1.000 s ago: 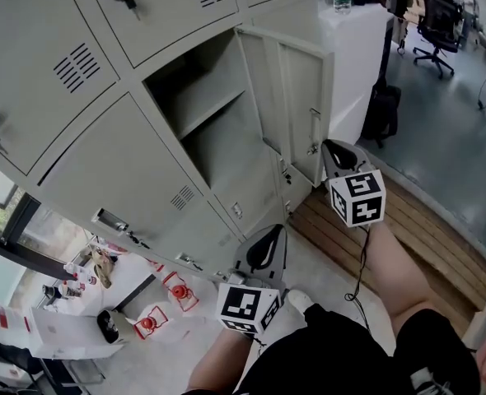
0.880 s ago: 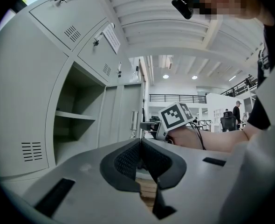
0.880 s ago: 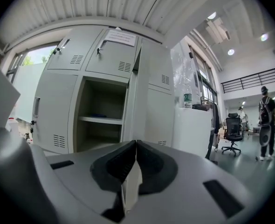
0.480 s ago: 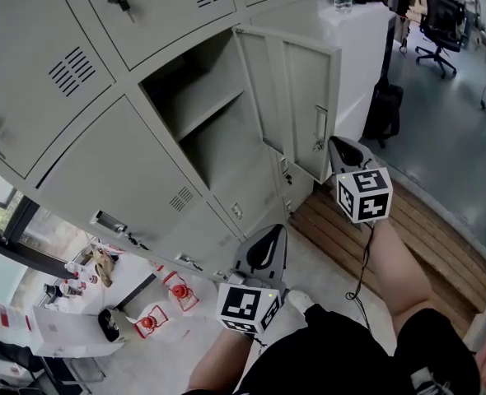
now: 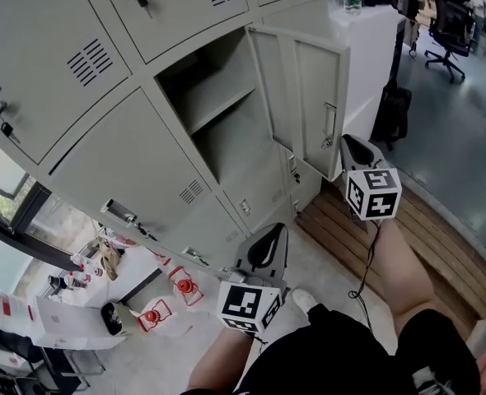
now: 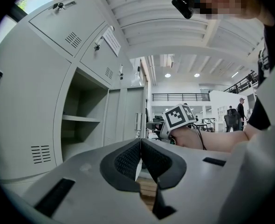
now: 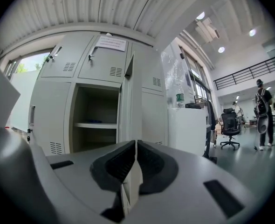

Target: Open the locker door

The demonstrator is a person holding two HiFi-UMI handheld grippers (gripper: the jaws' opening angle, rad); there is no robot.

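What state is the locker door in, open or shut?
Open. The door stands swung out from its compartment, and the shelf inside shows.

I see a wooden platform [image 5: 441,220] lower right, grey floor [image 5: 453,130] and an office chair [image 5: 451,25] upper right.

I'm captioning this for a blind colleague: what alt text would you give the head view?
Looking steeply down at grey lockers: one locker door stands swung open, showing a shelf inside, and the right gripper pinches the door's free edge. The left gripper, shut on nothing, hovers lower down.
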